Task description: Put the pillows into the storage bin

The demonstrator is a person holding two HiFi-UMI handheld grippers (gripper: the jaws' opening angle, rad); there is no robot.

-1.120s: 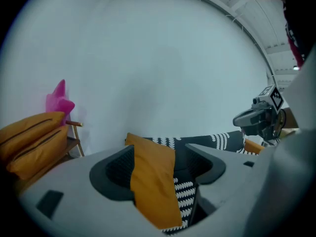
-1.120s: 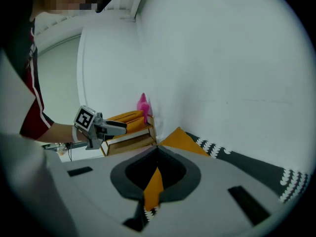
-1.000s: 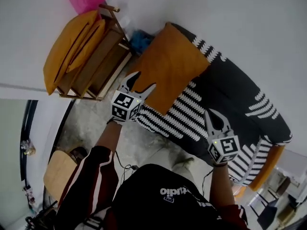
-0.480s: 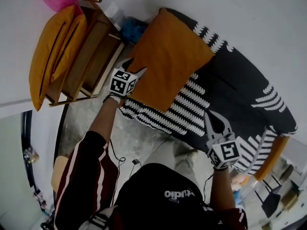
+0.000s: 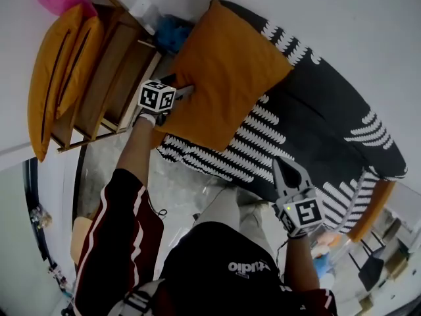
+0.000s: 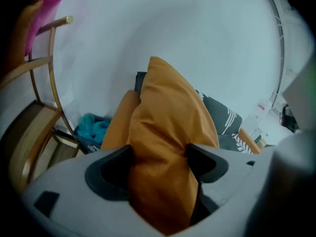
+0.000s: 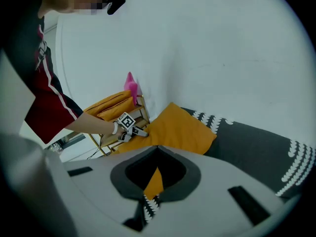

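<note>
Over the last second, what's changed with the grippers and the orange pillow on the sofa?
The left gripper came down to the orange pillow's left edge and closed on it. The right gripper sank slightly, still shut and empty. The pillow still lies on the sofa; the other pillows stay in the wooden rack.

We see matt orange cloth on the pillow (image 5: 223, 74), soft black-and-white patterned cloth on the sofa cover (image 5: 322, 124), and smooth, faintly glossy wood on the rack (image 5: 117, 64).

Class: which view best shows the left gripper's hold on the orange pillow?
Left gripper view: left gripper jaws pinch the orange pillow. Head view shows mostly its cube; right gripper view shows it tiny.
</note>
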